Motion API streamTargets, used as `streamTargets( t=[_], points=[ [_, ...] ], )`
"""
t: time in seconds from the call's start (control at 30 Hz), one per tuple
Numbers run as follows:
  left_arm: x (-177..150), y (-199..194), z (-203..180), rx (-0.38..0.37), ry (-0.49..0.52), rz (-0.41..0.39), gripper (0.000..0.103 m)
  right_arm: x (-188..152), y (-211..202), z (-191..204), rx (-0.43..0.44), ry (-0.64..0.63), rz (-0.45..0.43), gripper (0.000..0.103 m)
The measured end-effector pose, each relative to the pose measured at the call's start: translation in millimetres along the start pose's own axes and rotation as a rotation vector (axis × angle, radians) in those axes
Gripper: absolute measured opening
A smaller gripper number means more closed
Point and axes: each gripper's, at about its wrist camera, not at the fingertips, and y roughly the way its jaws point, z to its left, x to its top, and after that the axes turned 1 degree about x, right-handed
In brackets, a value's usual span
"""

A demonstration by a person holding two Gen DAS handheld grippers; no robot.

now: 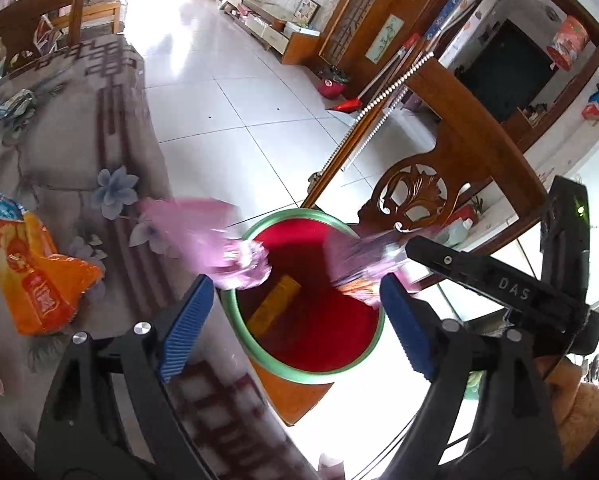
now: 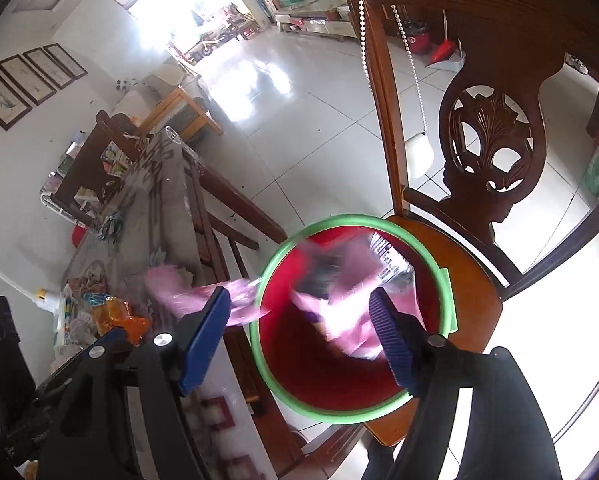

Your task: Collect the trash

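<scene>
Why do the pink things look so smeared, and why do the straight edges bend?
Left wrist view: the pink wrapper at the red bin's green rim is motion-blurred, while the orange snack bag on the table stays sharp. Right wrist view: the pink wrapper over the bin is smeared too; window glare washes out the tiled floor, and the fisheye lens bends the chair back.

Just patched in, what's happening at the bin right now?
Both grippers hover over the red bin with the green rim, which sits on a wooden chair. The left gripper and right gripper have open jaws. Two blurred pink wrappers are at the bin's mouth. An orange snack bag lies on the table.
</scene>
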Motion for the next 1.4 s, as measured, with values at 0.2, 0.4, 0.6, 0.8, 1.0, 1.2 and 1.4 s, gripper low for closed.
streamTargets(
  t=[0.2,0.4,0.6,0.8,1.0,1.2,1.4],
  points=[
    [-5.1,-27.5,26.9,0.039,-0.034,-0.048,0.083,-4.3,-0.4,14.0,-0.008,0.003,-0.017,0.071],
    [-13.9,-65.0,65.0,0.095,-0.049,-0.086,0.083,-7.4,4.5,25.4,-0.047,0.015,-0.023,0.071],
    [-24.9,-83.0,93.5,0.115,-0.071,-0.088,0.083,-8.4,19.3,36.4,-0.087,0.03,-0.005,0.071],
    [-34.6,-77.1,96.3,0.09,-0.073,-0.053,0.083,-14.0,92.5,16.4,-0.209,0.012,0.272,0.073],
    [-45.5,-77.4,80.2,0.101,-0.043,-0.042,0.083,-27.2,210.9,-30.1,-0.353,-0.099,0.668,0.066],
    [-59.4,-68.4,75.9,0.143,-0.092,-0.01,0.083,-57.6,283.8,-40.0,-0.46,-0.485,0.883,0.066],
    [-73.9,-51.1,76.7,0.17,-0.172,0.051,0.083,-76.0,324.0,-42.1,-0.479,-0.723,0.982,0.066]
  ],
)
